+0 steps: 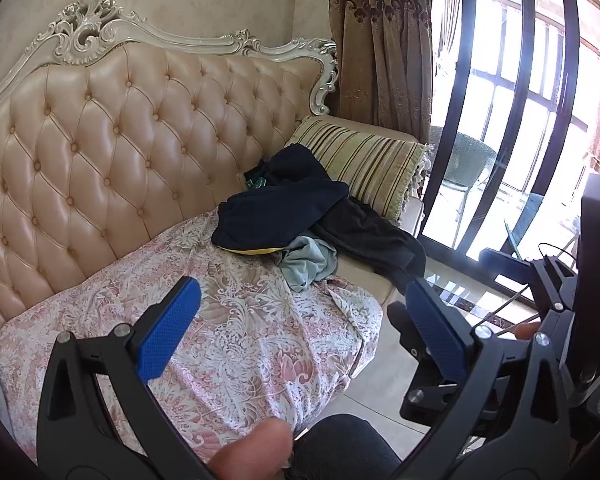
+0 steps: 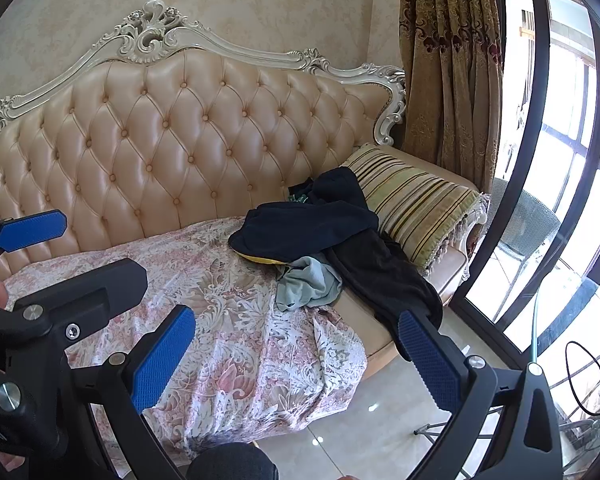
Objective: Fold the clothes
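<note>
A cream tufted-leather sofa with a carved white frame (image 1: 112,128) fills both wrist views, its seat draped in a pink and white floral lace cloth (image 1: 236,320); at the far right end of the seat lies an unfolded heap of clothes, topped by a dark navy garment with a yellow edge (image 1: 284,212), with a crumpled pale blue-green garment (image 1: 308,264) just below it and a black garment (image 1: 372,236) trailing off the seat's front edge toward the floor; the heap leans against a green and brown striped cushion (image 1: 364,164) at the sofa's arm; the left claw (image 1: 300,332), with blue textured pads on black arms, hangs spread wide and holding nothing, above the near part of the floral cloth, well apart from the clothes; the right claw (image 2: 296,364) is likewise spread wide and holding nothing, near the sofa's front edge; patterned brown curtains (image 2: 452,64) and a dark-framed glass door (image 2: 540,160) stand to the right; glossy pale floor tiles (image 2: 360,420) lie below.
</note>
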Demonstrator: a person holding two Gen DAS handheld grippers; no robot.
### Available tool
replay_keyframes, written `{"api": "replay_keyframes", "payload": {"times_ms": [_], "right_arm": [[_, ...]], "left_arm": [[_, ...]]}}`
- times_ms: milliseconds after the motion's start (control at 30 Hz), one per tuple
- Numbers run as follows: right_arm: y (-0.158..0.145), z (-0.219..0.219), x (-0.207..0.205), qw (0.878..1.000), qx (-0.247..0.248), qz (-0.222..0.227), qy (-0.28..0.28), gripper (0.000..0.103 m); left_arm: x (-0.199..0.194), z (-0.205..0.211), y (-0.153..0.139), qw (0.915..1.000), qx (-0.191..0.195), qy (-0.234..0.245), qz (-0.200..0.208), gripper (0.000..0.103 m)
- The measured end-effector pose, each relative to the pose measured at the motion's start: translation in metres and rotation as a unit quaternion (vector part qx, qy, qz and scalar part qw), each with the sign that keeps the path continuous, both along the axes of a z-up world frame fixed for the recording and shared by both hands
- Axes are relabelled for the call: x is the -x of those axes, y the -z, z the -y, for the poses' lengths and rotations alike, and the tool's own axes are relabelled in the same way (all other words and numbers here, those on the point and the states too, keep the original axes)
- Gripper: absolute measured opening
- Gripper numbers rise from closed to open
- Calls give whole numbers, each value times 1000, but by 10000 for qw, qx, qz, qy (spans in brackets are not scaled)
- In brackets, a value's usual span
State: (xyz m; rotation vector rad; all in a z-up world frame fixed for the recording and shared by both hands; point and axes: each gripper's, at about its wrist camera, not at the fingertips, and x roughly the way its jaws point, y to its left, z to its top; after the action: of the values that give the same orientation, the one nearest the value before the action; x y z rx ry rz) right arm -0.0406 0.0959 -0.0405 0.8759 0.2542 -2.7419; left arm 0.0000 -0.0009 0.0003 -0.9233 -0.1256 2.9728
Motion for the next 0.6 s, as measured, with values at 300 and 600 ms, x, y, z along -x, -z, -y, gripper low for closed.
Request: {"api": "replay_keyframes", "payload": {"times_ms": [300,600], "right_arm": [[0,-3,0,10000,-6,3,7,103],[-3,1,-2,10000,18,-32,1,103]], "left_arm": [[1,5,-1,9999,-109,22,20,103],[-1,4,5,10000,-87,17,13,103]]}}
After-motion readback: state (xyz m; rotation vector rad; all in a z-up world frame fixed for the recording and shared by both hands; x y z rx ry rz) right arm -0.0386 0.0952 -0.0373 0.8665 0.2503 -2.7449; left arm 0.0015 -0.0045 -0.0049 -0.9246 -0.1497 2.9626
